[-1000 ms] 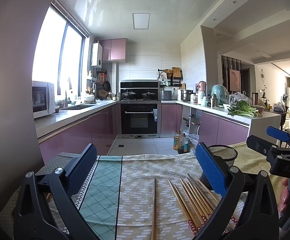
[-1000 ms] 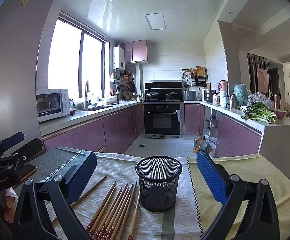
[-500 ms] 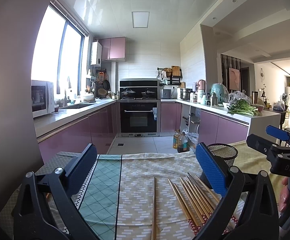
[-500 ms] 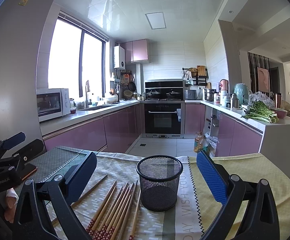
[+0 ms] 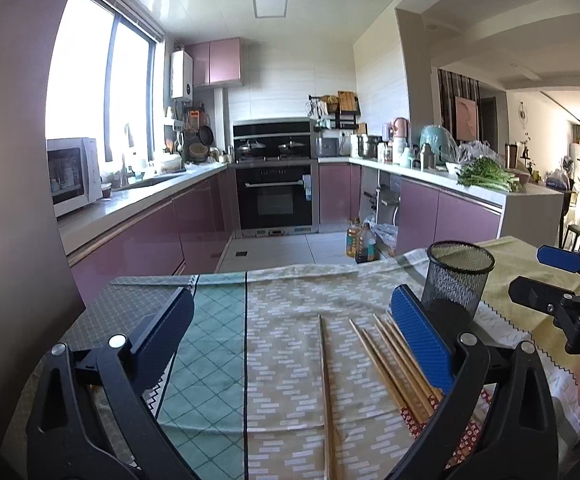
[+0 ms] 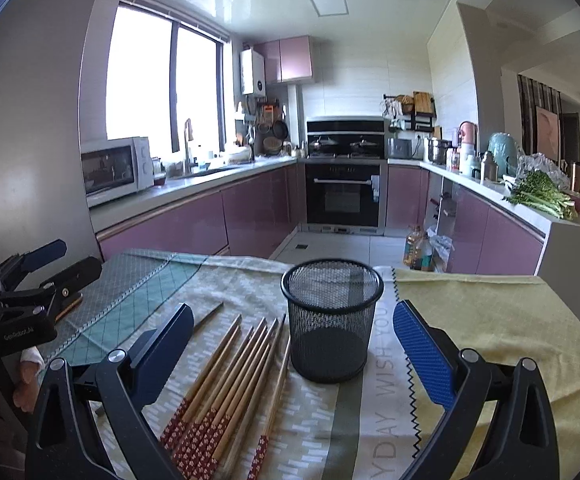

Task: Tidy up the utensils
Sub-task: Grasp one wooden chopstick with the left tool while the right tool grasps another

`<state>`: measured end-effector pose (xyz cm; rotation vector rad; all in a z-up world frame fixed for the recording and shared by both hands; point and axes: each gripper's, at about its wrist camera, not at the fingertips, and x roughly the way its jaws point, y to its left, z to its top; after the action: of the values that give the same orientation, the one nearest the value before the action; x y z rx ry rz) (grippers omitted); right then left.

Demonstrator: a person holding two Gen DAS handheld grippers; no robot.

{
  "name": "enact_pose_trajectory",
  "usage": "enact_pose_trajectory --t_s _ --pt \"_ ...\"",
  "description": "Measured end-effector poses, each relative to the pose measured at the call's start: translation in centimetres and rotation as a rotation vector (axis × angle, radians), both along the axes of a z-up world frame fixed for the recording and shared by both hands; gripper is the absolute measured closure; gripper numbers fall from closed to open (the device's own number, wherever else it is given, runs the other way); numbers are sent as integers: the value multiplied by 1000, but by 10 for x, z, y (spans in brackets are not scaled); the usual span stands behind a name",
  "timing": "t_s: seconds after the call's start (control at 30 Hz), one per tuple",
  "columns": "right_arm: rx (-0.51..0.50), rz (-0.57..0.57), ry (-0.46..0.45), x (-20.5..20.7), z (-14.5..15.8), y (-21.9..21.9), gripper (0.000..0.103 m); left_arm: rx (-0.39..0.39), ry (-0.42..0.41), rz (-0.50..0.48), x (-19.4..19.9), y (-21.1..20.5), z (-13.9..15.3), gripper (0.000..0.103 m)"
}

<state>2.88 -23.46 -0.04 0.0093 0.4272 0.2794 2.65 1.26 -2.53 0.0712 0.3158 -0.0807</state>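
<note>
While my left gripper [image 5: 290, 344] and right gripper [image 6: 294, 344] gape empty, chopsticks [image 6: 226, 376] lie just left of the mesh cup [image 6: 332, 324].

- The chopsticks [image 5: 390, 360] run partly behind the left gripper's right finger [image 5: 422, 344].
- The single chopstick [image 5: 326, 392] between the fingers is cut off by the bottom edge.
- The mesh cup [image 5: 456, 280] has its base hidden behind that finger.

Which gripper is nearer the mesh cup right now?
Right. The right gripper is open directly facing the mesh cup; the left gripper is open farther left, over the lone chopstick.
</note>
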Motion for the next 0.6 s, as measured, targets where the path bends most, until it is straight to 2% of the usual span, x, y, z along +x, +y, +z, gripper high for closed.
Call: enact_pose_trajectory --t_s 0.13,0.17,0.37,0.43,0.53,0.6 --pt "-43 44 144 14 -23 10 10 22 127 -39 22 5 -15 6" --pt "-59 50 180 19 -29 12 12 28 158 -54 27 5 -20 10" --pt "-101 56 352 44 -55 19 46 56 326 -117 58 2 -49 33" --pt "-103 67 391 51 -61 24 61 62 366 -135 66 -1 -59 38" --pt "-107 80 423 58 -67 31 73 65 425 -162 78 -7 -70 48" --pt "-112 88 439 65 -67 32 75 64 465 -177 86 -10 -77 55"
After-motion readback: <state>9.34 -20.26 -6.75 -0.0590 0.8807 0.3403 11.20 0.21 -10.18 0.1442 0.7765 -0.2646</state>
